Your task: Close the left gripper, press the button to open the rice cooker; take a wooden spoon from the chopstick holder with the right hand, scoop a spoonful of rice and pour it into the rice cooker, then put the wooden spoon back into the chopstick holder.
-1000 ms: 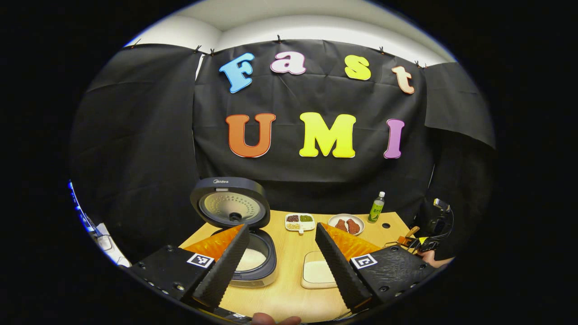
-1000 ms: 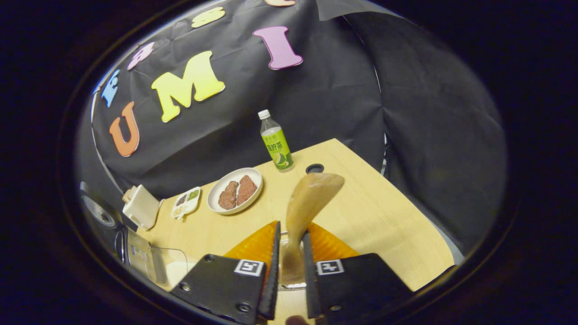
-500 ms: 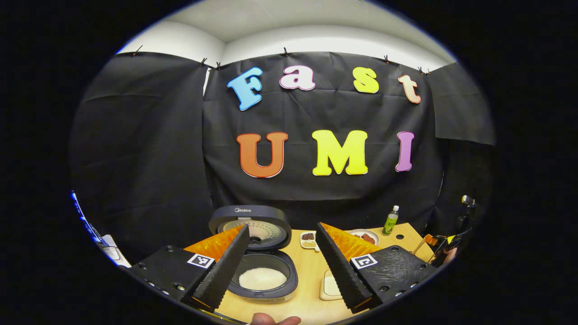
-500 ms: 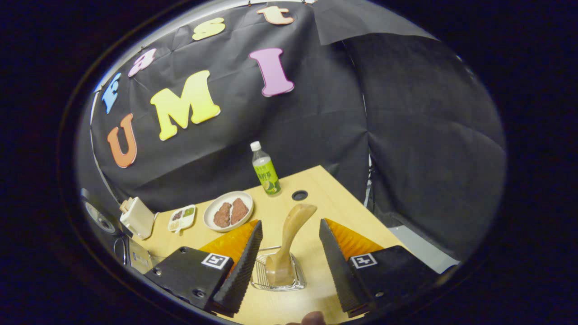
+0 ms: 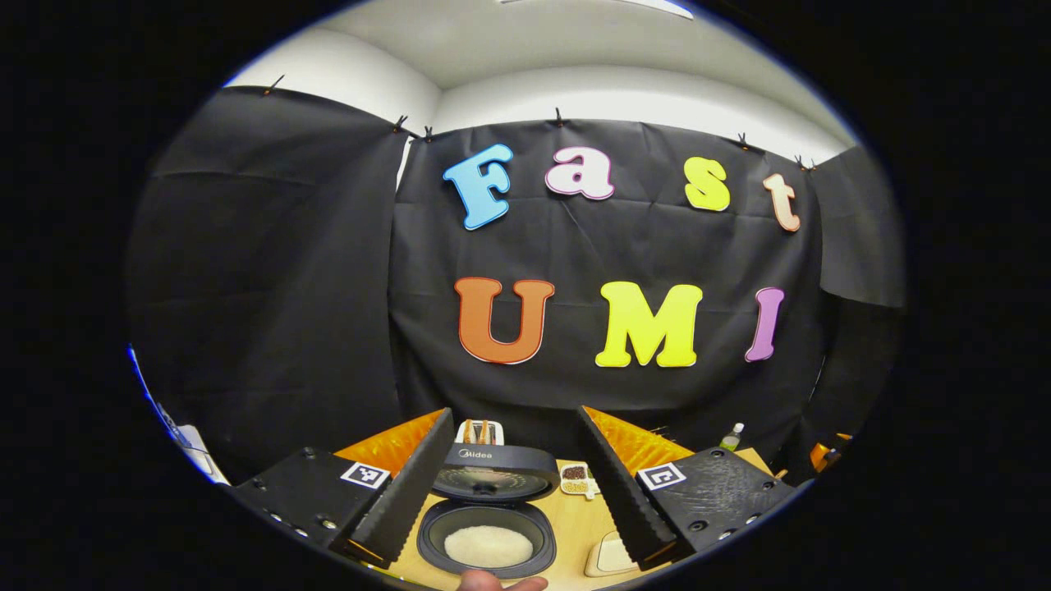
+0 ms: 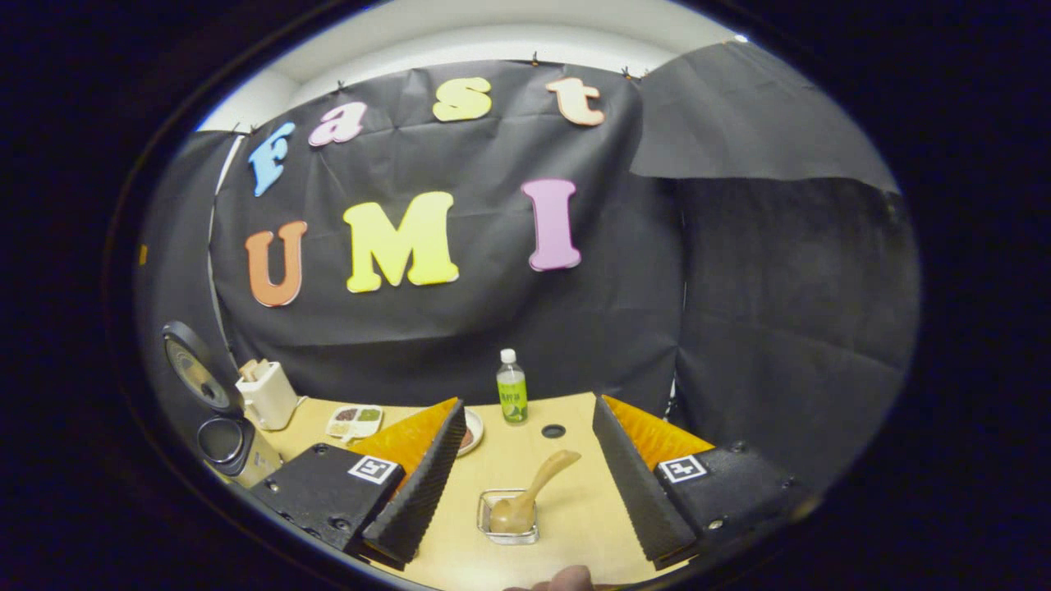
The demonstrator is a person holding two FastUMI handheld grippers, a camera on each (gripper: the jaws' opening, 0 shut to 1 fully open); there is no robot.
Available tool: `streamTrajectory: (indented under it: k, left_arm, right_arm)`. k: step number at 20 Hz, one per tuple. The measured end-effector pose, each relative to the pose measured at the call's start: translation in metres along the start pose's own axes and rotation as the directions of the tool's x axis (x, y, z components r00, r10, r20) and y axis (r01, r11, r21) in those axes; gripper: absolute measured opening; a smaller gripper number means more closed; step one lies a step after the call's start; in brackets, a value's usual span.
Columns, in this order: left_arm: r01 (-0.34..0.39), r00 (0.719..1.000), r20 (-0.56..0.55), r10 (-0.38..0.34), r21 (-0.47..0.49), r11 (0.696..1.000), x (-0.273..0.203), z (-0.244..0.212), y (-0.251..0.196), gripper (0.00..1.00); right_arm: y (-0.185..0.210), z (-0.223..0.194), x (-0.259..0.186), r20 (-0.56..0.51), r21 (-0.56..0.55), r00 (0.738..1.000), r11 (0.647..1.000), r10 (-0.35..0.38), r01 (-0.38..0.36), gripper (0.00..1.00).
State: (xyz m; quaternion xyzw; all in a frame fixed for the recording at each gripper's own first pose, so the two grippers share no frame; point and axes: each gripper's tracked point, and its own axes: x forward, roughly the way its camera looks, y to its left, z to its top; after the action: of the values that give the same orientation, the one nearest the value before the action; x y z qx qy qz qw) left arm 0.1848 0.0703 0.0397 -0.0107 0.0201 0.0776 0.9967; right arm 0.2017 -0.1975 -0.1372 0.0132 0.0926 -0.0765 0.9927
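At lower centre of the right gripper view we see the wooden spoon (image 6: 534,490) standing in the chopstick holder (image 6: 509,517), between our right gripper (image 6: 525,492)'s spread, empty jaws. Bottom centre of the left gripper view, the rice cooker (image 5: 486,525) sits lid-up between our left gripper (image 5: 516,484)'s parted jaws.

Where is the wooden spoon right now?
In the right gripper view the spoon stands in the wire holder on the table, between the open right gripper's fingers, nearer than the bottle.
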Motion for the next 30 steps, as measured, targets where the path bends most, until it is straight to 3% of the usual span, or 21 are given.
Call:
streamTrajectory:
  k: [7,17,21,25,30]
  left_arm:
    - [-0.037,0.975,-0.222,0.013,-0.103,0.994,0.066,-0.042,0.014,0.95]
    - [-0.081,0.892,-0.448,0.063,-0.021,0.997,0.116,-0.104,0.056,0.95]
    - [-0.067,0.884,-0.463,0.065,0.013,0.998,0.115,-0.114,0.054,0.96]
    - [-0.050,0.879,-0.475,0.037,-0.013,0.999,0.092,-0.122,0.050,0.97]
    - [-0.037,0.836,-0.548,-0.012,-0.077,0.996,0.042,-0.152,0.045,0.97]
  right_arm:
    - [0.022,0.025,-0.058,0.030,0.025,0.999,0.999,0.033,-0.034,1.00]
    - [0.008,0.022,-0.108,0.025,0.030,0.998,0.997,-0.065,0.064,0.99]
    - [0.009,0.018,-0.114,0.008,0.045,0.997,0.996,-0.074,0.074,1.00]
    - [0.023,0.019,-0.114,0.016,0.034,0.999,0.999,-0.040,0.040,1.00]
    - [0.048,0.012,-0.112,0.001,0.025,0.999,0.999,0.034,-0.034,1.00]
